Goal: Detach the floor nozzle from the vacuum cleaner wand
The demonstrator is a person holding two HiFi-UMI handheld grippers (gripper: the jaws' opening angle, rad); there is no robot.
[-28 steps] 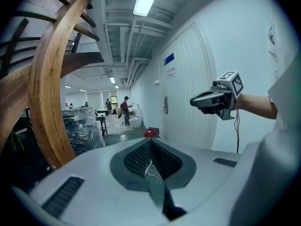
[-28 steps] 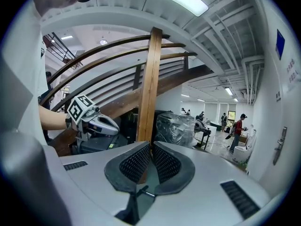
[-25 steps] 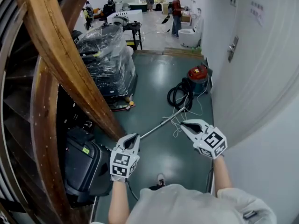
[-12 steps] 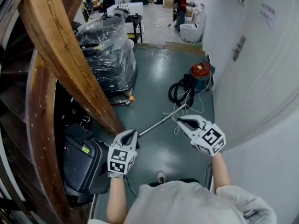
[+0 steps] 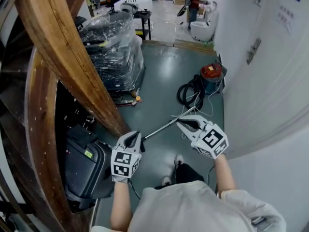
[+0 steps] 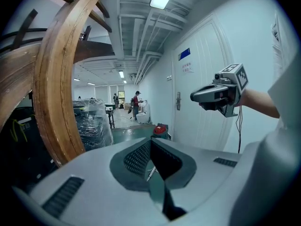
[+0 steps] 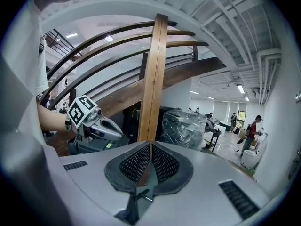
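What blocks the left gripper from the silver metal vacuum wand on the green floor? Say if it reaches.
Probably yes. Nothing lies between the left gripper and the silver metal vacuum wand; bare green floor surrounds it. The gripper must drop low, and its shut jaws must open.

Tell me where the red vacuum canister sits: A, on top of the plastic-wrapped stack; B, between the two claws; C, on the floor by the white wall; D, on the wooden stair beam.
C: the red vacuum canister stands on the green floor close by the white wall, its black hose coiled beside it.
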